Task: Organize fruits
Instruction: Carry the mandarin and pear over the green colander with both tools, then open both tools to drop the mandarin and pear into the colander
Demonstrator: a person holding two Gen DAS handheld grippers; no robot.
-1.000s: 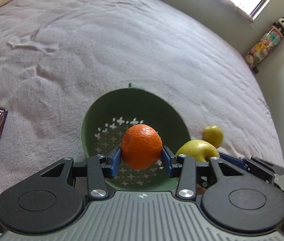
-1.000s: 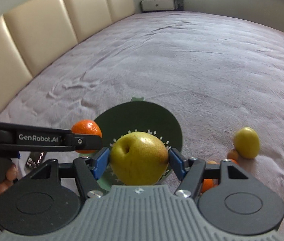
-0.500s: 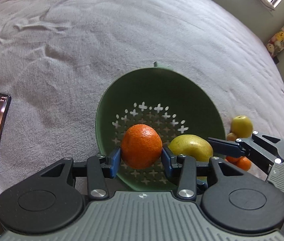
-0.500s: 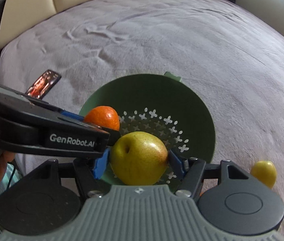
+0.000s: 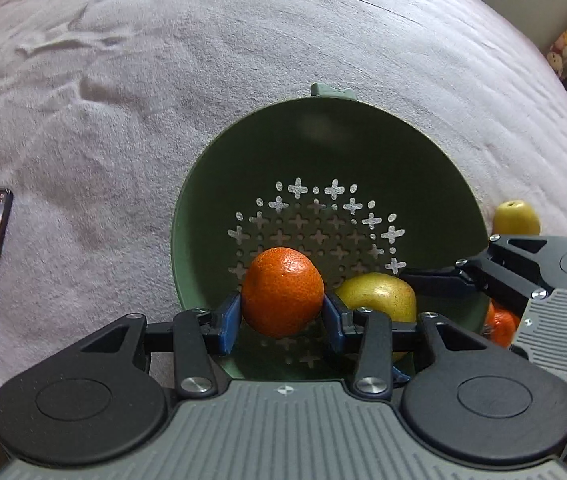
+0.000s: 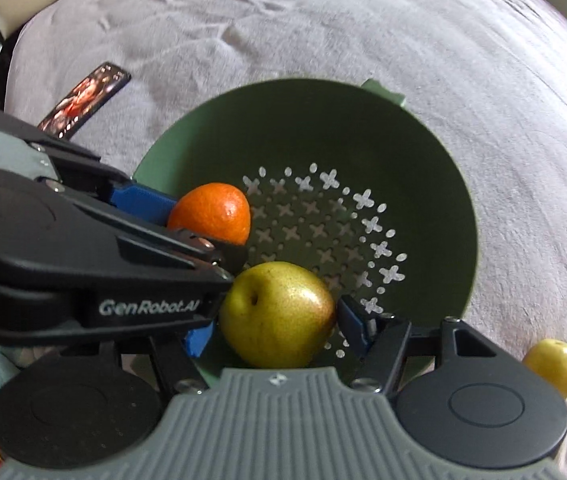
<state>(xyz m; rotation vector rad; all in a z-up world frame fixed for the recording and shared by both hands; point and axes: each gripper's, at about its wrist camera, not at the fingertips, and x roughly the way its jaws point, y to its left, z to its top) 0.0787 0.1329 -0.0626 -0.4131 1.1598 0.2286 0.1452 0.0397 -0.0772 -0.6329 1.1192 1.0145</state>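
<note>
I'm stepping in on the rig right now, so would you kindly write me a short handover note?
Left gripper: shut on the orange, held over the green colander.
Right gripper: shut on the pear, also over the colander.
Done: both fruits picked up and brought to the colander; nothing lies in it yet.
Left: release both inside, then fetch the yellow fruit and small oranges lying on the bed.

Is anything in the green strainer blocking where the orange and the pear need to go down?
Nothing visible does. The strainer holds no fruit, and the orange in the left gripper and pear in the right gripper hang side by side over it.
</note>
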